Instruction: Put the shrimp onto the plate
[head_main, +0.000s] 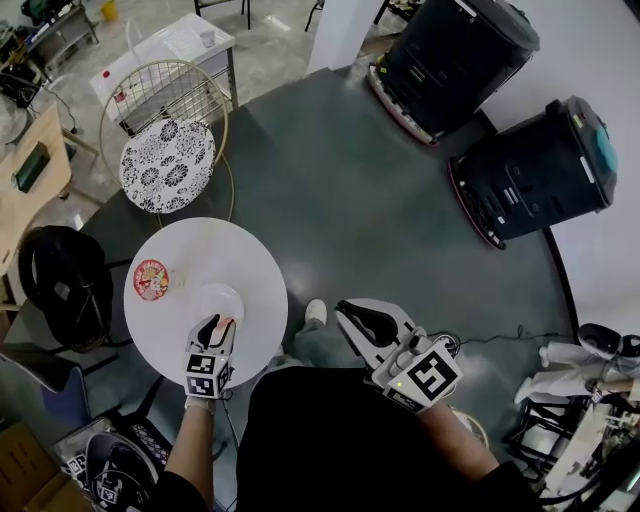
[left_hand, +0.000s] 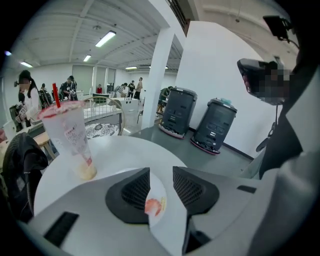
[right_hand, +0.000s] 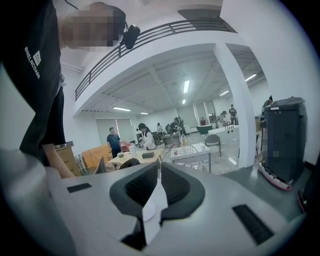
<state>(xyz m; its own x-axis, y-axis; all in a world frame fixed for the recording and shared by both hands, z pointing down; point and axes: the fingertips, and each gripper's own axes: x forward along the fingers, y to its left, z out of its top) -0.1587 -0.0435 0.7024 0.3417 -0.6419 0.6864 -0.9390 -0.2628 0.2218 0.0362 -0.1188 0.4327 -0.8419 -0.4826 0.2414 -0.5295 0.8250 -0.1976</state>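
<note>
A small white plate (head_main: 215, 297) sits on the round white table (head_main: 255, 260). My left gripper (head_main: 214, 326) hangs just over the plate's near edge. In the left gripper view its jaws (left_hand: 161, 172) stand open, and the red-orange shrimp (left_hand: 155, 206) lies between them on the plate (left_hand: 160, 187), with neither pad pressing on it. A pink spot at the fingertips in the head view is that shrimp (head_main: 225, 322). My right gripper (head_main: 347, 314) is held off the table to the right, over the dark floor. Its jaws (right_hand: 159, 172) are shut on nothing.
A clear plastic cup with a red-printed lid (head_main: 151, 280) (left_hand: 70, 135) stands on the table left of the plate. A wire chair with a patterned cushion (head_main: 167, 163) is behind the table, a black chair (head_main: 60, 280) to its left. Two black machines (head_main: 455, 55) (head_main: 530, 170) stand at the far right.
</note>
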